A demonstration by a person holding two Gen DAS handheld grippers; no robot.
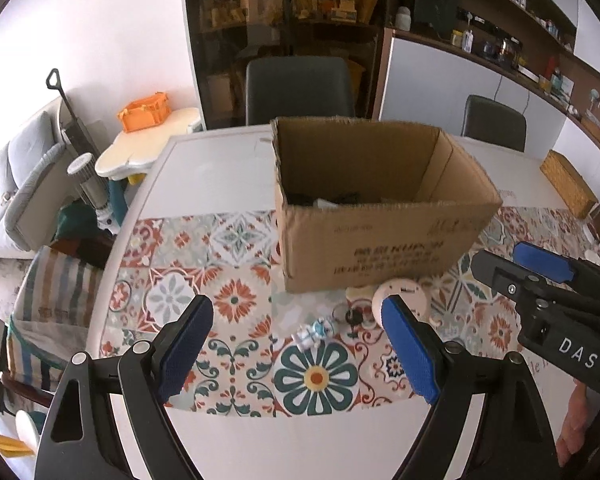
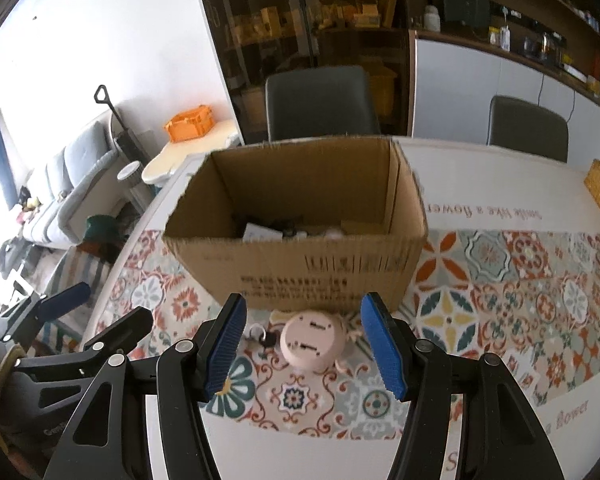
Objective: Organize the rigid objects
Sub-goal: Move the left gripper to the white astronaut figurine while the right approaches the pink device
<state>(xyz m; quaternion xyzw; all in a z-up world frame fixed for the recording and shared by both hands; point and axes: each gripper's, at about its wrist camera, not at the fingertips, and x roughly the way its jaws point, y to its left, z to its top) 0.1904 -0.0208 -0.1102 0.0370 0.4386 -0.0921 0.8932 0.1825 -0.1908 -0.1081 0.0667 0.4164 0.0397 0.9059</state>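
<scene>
An open cardboard box [image 1: 379, 240] stands on the patterned table mat, with several small items inside; it also shows in the right wrist view [image 2: 296, 264]. In front of it lie a round pink device [image 2: 313, 342], a small black key ring [image 2: 262, 338] and a small blue-white figurine [image 1: 313, 332]. The pink device [image 1: 399, 294] is partly hidden behind my left finger. My left gripper [image 1: 296, 344] is open and empty above the figurine. My right gripper [image 2: 303, 344] is open and empty, its jaws on either side of the pink device, just above it.
The white table [image 1: 220, 168] has a tiled mat [image 2: 519, 280]. Two dark chairs [image 2: 319, 100] stand behind it. A woven box [image 1: 567, 184] sits at the far right. An orange crate [image 1: 144, 112] rests on a small side table at left. A sofa [image 2: 68, 184] stands beyond.
</scene>
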